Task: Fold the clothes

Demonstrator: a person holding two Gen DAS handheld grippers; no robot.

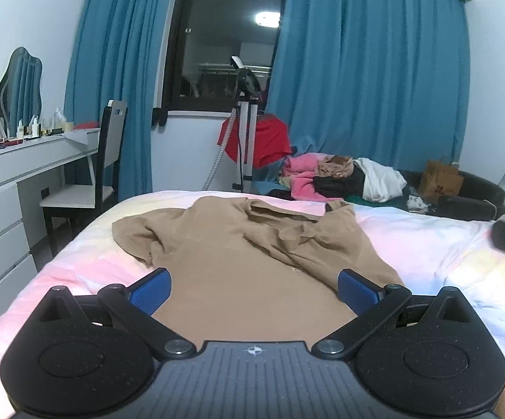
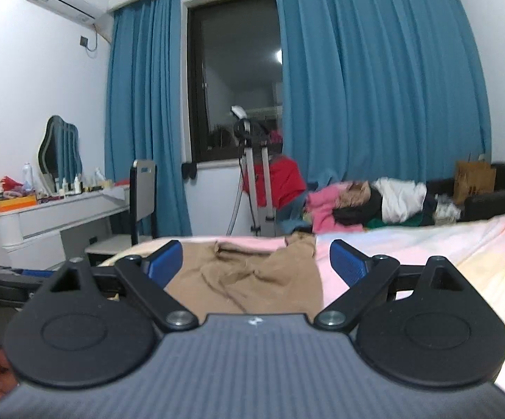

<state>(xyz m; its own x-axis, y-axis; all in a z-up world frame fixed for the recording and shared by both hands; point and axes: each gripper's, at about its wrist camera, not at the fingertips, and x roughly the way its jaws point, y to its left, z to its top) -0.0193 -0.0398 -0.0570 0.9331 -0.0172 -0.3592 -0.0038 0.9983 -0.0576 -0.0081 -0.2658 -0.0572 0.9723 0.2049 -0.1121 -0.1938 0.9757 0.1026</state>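
Tan top (image 1: 252, 244) is lying on the bed (image 1: 427, 244), near edge facing me, collar end pointing far toward the window. Left sleeve is spreading out flat to the left; the right side is lying bunched and doubled over itself, with ridges running across the chest.

I am holding the left tool (image 1: 254, 288) over the near hem, blue pads standing wide apart, nothing between them. The right tool (image 2: 256, 260) is hovering lower and level at the garment's right edge, pads likewise wide apart and gripping nothing.

Step in hand, as I judge it: getting the cloth flat before any fold. To do it well I am planning to take the rumpled right side by its outer edge, not the middle, pinch a single layer only, and draw it out to the right until the ridges go. The left tool should be pinning the hem meanwhile, so the whole top is not sliding on the soft bedding.
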